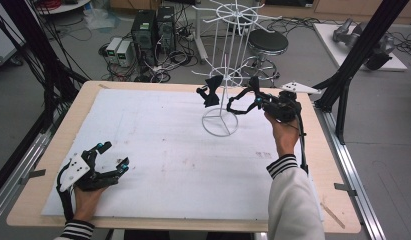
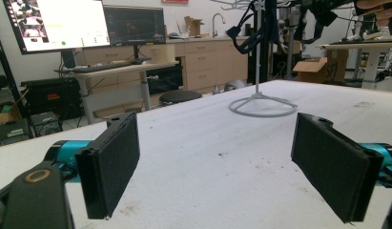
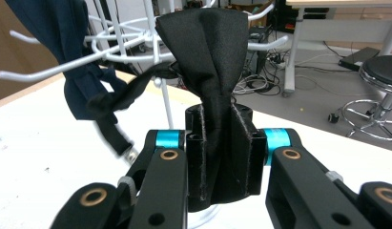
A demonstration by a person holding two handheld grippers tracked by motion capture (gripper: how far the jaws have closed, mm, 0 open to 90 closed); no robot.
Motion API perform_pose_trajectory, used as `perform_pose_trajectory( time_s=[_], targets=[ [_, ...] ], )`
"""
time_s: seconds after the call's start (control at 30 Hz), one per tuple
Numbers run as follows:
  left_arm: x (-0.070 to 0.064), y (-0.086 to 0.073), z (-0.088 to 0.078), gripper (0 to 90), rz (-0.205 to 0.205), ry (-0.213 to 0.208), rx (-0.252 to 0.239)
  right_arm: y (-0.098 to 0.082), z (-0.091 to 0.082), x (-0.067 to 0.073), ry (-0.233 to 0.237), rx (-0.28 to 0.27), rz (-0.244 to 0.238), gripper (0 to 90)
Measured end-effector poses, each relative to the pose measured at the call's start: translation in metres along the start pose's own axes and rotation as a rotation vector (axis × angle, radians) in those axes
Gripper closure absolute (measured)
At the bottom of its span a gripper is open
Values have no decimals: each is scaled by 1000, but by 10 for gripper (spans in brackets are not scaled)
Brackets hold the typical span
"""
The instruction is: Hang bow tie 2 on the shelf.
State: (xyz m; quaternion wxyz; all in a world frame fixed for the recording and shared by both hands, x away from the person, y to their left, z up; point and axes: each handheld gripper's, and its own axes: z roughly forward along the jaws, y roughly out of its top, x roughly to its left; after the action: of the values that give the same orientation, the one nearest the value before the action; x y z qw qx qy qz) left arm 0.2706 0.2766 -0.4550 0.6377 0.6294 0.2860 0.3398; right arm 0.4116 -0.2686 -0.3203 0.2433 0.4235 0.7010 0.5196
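Black bow tie (image 3: 210,71) pinched at its knot between the right gripper (image 3: 217,157) jaws, held up beside the white rack (image 1: 224,75); strap dangles. Navy tie (image 3: 84,71) already hangs there. Step, likely: hanging. Next: loop strap over a free hook. Left gripper (image 1: 112,156) jaws spread, empty, on table (image 1: 158,150).

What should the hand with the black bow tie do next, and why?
Probably ease the black bow tie toward a free hook on the white rack. The right tongs are shut on its middle, its strap hangs loose, and a dark bow tie already hangs there.
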Motion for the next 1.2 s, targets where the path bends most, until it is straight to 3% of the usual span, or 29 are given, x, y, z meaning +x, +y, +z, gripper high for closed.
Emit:
perform_pose_trajectory(
  time_s=[0.37, 0.73, 0.8, 1.0, 1.07, 1.2],
  targets=[
    [0, 0, 0, 171, 1, -2, 0, -14, 10, -2, 14, 24, 32, 773],
    [0, 0, 0, 171, -1, -2, 0, -22, 14, 2, 15, 63, -4, 748],
    [0, 0, 0, 171, -1, -3, 0, -22, 12, 4, 16, 69, -25, 675],
    [1, 0, 0, 171, -4, -2, 1, -23, 11, 9, 13, 111, -64, 94],
    [1, 0, 0, 171, -7, 0, 0, -23, 8, 11, -23, 111, -96, 9],
    [1, 0, 0, 171, -6, 1, 1, -28, -5, 16, -53, 38, -111, 6]
  ],
)
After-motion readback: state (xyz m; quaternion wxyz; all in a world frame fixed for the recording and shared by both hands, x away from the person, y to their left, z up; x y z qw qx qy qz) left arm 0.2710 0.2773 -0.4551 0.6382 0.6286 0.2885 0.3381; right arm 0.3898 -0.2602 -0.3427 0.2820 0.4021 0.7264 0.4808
